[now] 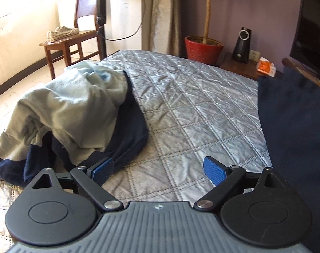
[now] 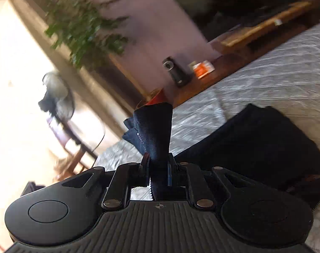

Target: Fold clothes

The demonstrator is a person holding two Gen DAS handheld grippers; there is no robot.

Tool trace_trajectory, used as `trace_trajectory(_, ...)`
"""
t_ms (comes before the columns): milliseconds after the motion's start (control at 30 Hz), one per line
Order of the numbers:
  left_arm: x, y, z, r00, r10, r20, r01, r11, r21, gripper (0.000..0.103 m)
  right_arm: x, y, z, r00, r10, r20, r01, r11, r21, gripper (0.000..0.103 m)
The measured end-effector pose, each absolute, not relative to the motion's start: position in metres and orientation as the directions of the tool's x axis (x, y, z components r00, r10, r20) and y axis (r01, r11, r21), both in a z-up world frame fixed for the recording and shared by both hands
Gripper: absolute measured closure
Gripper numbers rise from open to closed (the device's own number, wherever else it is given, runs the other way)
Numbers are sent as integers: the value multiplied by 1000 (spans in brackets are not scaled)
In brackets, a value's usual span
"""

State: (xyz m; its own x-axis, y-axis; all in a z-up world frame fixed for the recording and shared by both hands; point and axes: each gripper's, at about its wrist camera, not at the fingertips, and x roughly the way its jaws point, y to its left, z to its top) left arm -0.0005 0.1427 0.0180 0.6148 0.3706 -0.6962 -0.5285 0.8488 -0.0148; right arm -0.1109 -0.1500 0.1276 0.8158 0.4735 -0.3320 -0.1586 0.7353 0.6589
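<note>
Right tool grips the dark blue garment; left tool is spread wide and empty.

The right tool [image 2: 158, 168] is clenched on a fold of the dark blue garment [image 2: 155, 130] above the bed [image 1: 181, 97]. The left tool [image 1: 158, 169] hovers just right of a heap of clothes [image 1: 71, 113].

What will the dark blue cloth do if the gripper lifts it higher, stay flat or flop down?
It will probably flop: the navy garment already bends and droops above the shut right gripper. Its loose part hangs like a curtain, so it likely sways. It looks thin, so probably light.
</note>
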Motion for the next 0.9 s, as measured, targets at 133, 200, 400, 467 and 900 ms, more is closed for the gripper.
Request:
trace_trajectory(133, 6, 117, 17, 647, 320, -692, -455, 891, -13, 12, -131, -191, 92, 903, 265, -338, 90, 652, 753, 85)
trace_trajectory(200, 10, 104, 17, 662, 293, -690, -416, 909, -13, 12, -136, -199, 76, 908, 203, -366, 167, 626, 762, 84)
trace_trajectory(400, 19, 64, 17, 703, 205, -681, -290, 957, -11, 12, -139, -209, 43, 867, 194, -460, 258, 615, 745, 80)
trace_trajectory(467, 20, 48, 18, 723, 172, -669, -237, 971, -7, 12, -143, -213, 42, 837, 191, -512, 291, 638, 713, 72)
trace_trajectory(900, 31, -4, 8, 719, 112, -686, -99, 993, 59, 9, -84, -241, 116, 754, 331, -568, -63, 897, 438, 14)
